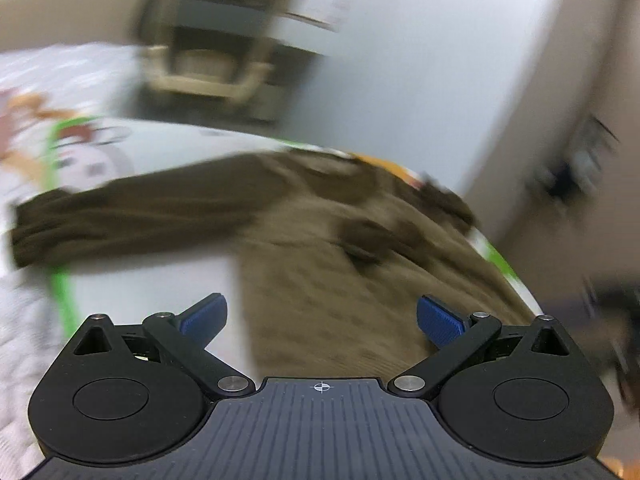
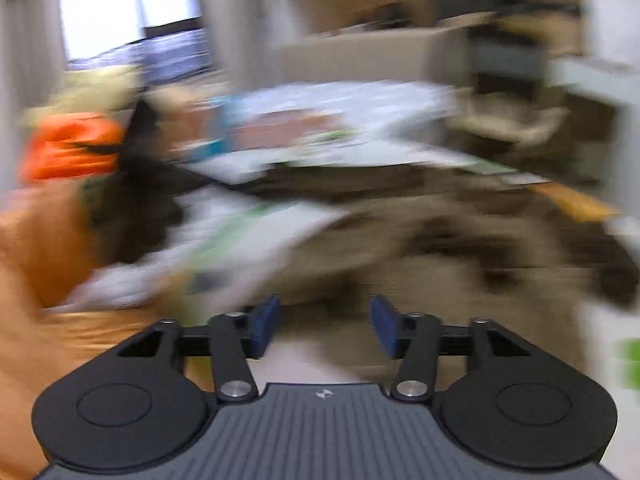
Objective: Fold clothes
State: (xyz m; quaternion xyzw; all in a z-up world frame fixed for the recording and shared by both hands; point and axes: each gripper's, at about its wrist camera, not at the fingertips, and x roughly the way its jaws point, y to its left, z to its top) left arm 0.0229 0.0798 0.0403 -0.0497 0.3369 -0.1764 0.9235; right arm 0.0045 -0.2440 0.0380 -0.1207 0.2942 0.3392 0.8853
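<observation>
The room was blurry in both views, with a pale wall behind and a white printed sheet [image 1: 168, 148] with green lines spread over the surface. The brown sweater [image 1: 320, 248] lay flat on that sheet, with one darker sleeve [image 1: 132, 216] stretched out to the left side. The left gripper [image 1: 322, 316] hung over the bottom part of the sweater, its blue pads [image 1: 204, 318] wide apart and holding nothing. There was bare sheet below the sleeve. The right gripper [image 2: 324, 326] had its jaws apart too, but less wide, and it held nothing. Only the right view showed a bright window [image 2: 128, 4], cardboard boxes [image 2: 372, 52], and an orange thing [image 2: 72, 148] at the left. The sweater [image 2: 440, 264] looked smeared there, its edges too blurry to follow.
</observation>
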